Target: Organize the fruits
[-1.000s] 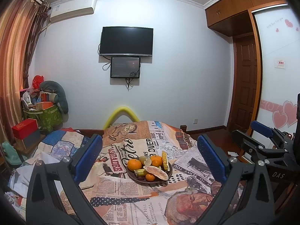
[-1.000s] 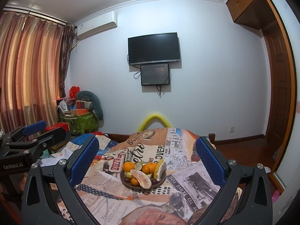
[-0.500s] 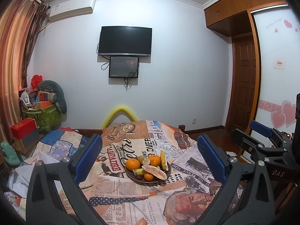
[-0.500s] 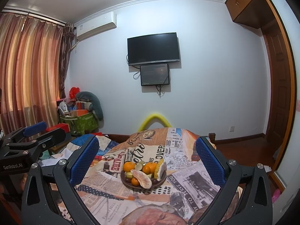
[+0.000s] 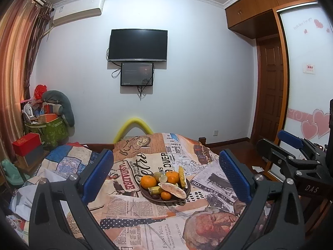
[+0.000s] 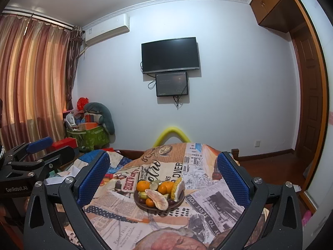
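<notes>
1. Hardly any movement is seen since the earlier frames: both grippers are kept at nearly the same height and aim, and the plate of fruit is only slightly shifted in each view.
2. In the left wrist view, the left gripper is held above the bed with its blue-padded fingers spread wide, and nothing is gripped.
3. The right gripper is likewise held wide open and empty; its fingers are seen on either side of the plate.
4. On the dark round plate, 2 large oranges, a small orange, a peeled pomelo segment, a banana and a greenish fruit are piled together.
5. The plate is set on a newspaper-print bedspread, well apart from both grippers.
6. A television is mounted on the far wall.
</notes>
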{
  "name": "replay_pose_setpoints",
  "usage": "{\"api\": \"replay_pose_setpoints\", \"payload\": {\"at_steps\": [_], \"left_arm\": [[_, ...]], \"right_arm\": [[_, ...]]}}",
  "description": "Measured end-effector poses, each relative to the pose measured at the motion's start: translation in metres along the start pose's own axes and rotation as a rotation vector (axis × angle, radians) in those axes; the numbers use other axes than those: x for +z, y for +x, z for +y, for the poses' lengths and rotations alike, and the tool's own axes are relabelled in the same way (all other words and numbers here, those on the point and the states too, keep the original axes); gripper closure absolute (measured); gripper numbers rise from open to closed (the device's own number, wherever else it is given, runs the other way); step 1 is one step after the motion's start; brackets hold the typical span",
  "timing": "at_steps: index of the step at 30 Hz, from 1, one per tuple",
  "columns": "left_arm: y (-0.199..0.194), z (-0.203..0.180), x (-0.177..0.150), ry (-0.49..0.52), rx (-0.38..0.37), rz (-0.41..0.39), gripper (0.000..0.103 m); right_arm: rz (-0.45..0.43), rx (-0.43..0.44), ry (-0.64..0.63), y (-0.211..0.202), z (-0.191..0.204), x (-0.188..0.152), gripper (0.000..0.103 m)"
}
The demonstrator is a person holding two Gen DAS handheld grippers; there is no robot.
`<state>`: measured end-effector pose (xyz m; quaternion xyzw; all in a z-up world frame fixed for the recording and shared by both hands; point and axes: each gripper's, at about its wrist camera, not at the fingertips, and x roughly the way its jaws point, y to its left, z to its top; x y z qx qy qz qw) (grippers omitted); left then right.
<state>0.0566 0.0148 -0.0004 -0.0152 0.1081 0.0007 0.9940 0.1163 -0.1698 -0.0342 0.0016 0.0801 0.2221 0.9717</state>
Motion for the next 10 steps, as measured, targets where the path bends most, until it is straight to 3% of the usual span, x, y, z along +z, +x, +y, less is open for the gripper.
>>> {"api": "replay_pose_setpoints", "payload": {"at_steps": [10], "left_arm": [[0.013, 0.003, -0.003, -0.003, 0.003, 0.026, 0.000]], "right_arm": [[0.018, -0.005, 0.008, 0.008, -0.005, -0.003, 0.000]]}}
